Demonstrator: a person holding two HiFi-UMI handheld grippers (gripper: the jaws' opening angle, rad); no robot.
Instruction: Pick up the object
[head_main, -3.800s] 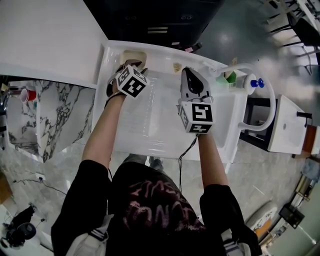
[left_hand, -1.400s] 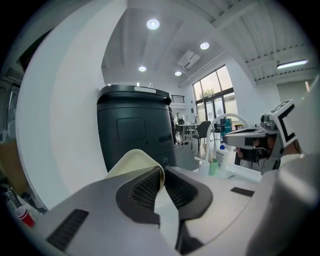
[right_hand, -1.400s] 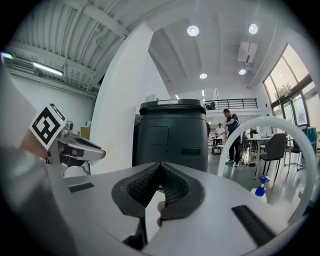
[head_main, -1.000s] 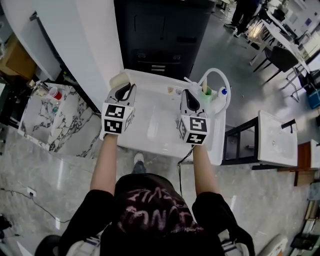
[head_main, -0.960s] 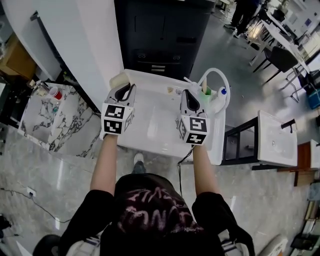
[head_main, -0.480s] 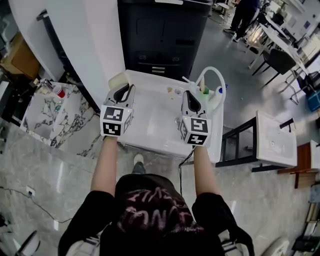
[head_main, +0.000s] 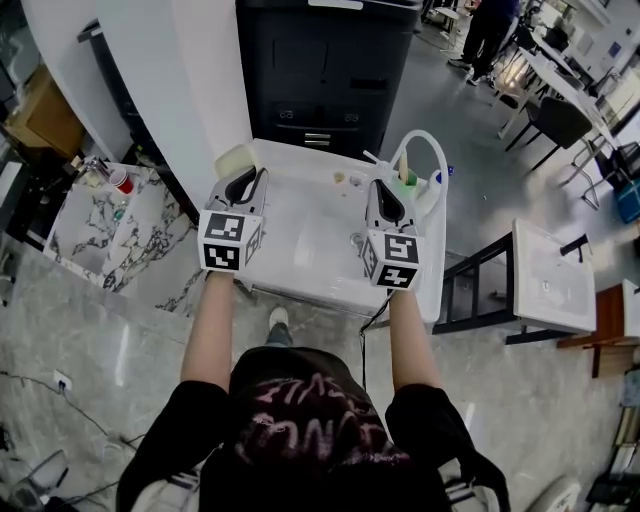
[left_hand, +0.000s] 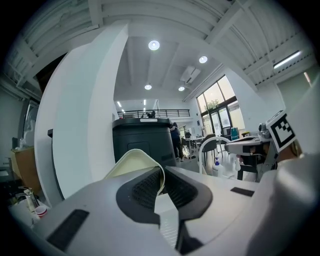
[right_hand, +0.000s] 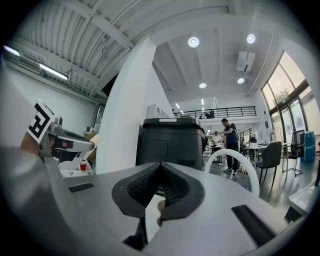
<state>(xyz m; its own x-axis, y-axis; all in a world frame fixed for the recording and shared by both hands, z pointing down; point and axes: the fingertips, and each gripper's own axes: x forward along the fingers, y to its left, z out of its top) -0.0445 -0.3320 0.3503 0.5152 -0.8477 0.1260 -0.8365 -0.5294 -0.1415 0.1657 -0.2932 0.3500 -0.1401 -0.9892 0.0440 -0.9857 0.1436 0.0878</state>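
The object is a cream, thin-walled, dish-like piece (left_hand: 131, 161). My left gripper (left_hand: 162, 176) is shut on its edge, and the piece rises to the left above the jaws. In the head view it (head_main: 236, 158) shows just beyond the left gripper (head_main: 245, 180), over the back left corner of the white basin (head_main: 300, 250). My right gripper (head_main: 382, 188) hovers over the basin's right side. Its jaws (right_hand: 160, 169) meet at the tips with nothing between them.
A white hose loop (head_main: 428, 145) and a bottle with a blue cap (head_main: 441, 180) stand at the basin's right end. A black cabinet (head_main: 320, 70) is behind, with a white column (head_main: 190, 80) to the left. A marble table with a red cup (head_main: 120, 183) lies far left.
Both grippers have risen out of the basin since the earliest frame, the left one carrying the cream piece from the back left corner. Over the last second they hold nearly still.
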